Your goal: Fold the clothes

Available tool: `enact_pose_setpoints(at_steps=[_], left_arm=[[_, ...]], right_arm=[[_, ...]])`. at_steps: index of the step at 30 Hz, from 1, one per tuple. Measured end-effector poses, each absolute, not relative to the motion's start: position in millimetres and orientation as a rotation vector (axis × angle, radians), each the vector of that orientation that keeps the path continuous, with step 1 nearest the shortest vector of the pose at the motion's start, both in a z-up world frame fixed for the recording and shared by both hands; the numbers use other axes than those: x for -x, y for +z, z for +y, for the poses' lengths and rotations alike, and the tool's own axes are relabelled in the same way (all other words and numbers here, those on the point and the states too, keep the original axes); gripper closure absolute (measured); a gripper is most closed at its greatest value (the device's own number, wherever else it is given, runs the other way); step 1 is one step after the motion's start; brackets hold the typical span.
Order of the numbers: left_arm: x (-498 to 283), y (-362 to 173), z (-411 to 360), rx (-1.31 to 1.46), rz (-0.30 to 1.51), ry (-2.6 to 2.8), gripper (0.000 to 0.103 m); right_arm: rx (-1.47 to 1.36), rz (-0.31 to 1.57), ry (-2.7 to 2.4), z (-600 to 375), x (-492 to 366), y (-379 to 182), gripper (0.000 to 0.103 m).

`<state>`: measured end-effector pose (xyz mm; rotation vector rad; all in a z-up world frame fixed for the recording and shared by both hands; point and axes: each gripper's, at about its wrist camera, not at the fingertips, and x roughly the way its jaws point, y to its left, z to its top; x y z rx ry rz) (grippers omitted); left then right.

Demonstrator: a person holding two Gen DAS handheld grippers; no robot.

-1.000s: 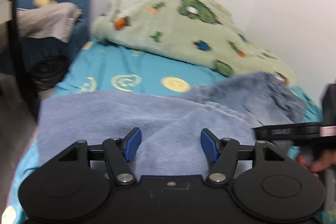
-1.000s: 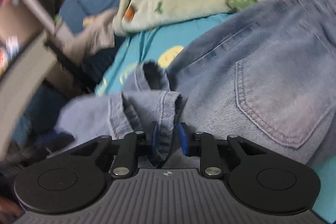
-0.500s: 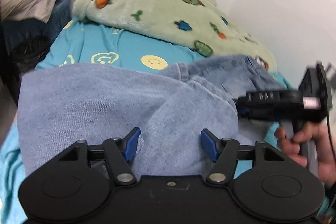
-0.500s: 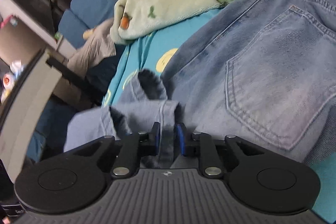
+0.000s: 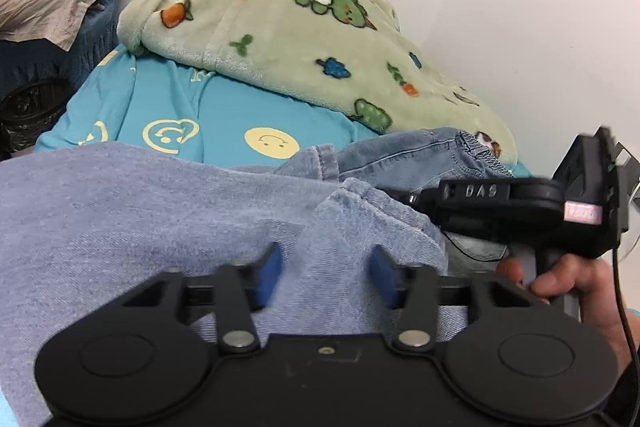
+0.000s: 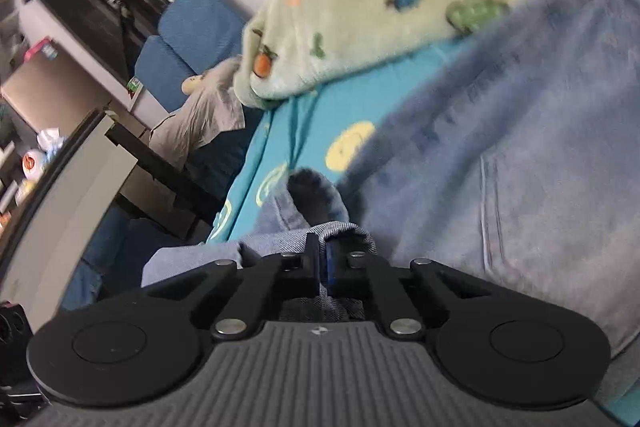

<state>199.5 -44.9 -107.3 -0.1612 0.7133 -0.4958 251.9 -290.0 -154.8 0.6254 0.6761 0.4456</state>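
Right wrist | right gripper [image 6: 322, 257] clamps one jeans [image 6: 500, 155] hem; left gripper [image 5: 326, 267] spread

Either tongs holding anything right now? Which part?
Right tongs are shut on the jeans, pinching a leg hem. Left tongs are open over the denim, holding nothing.

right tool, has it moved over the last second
Yes. In the left view the right tool, shut on the jeans, has come in from the right edge toward the smiley on the sheet.
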Motion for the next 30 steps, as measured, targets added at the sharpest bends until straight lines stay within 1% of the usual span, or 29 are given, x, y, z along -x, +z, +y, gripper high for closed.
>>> enact_pose_setpoints(at_steps=[2, 3, 8, 12, 14, 16, 18, 21, 25, 28, 30], left_arm=[[-195.7, -106.2, -43.8, 0.159, 0.706, -0.501, 0.089], [-193.5, -104.3, -43.0, 0.160, 0.701, -0.499, 0.091], [-170.6, -71.8, -27.6, 0.174, 0.587, -0.454, 0.093], [-129.6, -48.0, -24.5, 0.072, 0.447, -0.430, 0.095], [-115.7, -49.6, -32.5, 0.027, 0.430, -0.445, 0.095], [-114.7, -62.8, -45.2, -0.003, 0.473, -0.466, 0.095], [-118.1, -82.7, -65.3, -0.097, 0.520, -0.479, 0.095], [-122.4, -112.1, -88.6, -0.234, 0.539, -0.460, 0.094], [-127.4, -116.2, -89.4, -0.259, 0.528, -0.449, 0.093], [-126.3, -112.0, -87.1, -0.255, 0.513, -0.452, 0.090], [-124.2, -110.9, -87.3, -0.263, 0.503, -0.455, 0.082]], right_arm=[[-0.591, 0.637, 0.441, -288.1, -250.4, -144.9, 0.099], [-0.589, 0.619, 0.447, -287.9, -249.8, -139.4, 0.099], [-0.552, 0.538, 0.489, -282.5, -254.5, -107.9, 0.100], [-0.527, 0.490, 0.537, -275.1, -269.9, -86.4, 0.100], [-0.526, 0.496, 0.550, -271.3, -279.3, -85.5, 0.100], [-0.524, 0.527, 0.551, -267.7, -289.0, -93.6, 0.100], [-0.522, 0.577, 0.529, -266.4, -297.9, -110.1, 0.099], [-0.504, 0.633, 0.502, -267.7, -306.9, -138.6, 0.099], [-0.512, 0.689, 0.493, -269.9, -309.2, -158.5, 0.098], [-0.535, 0.709, 0.493, -274.0, -307.9, -157.2, 0.096], [-0.527, 0.721, 0.481, -275.4, -304.2, -151.2, 0.091]])
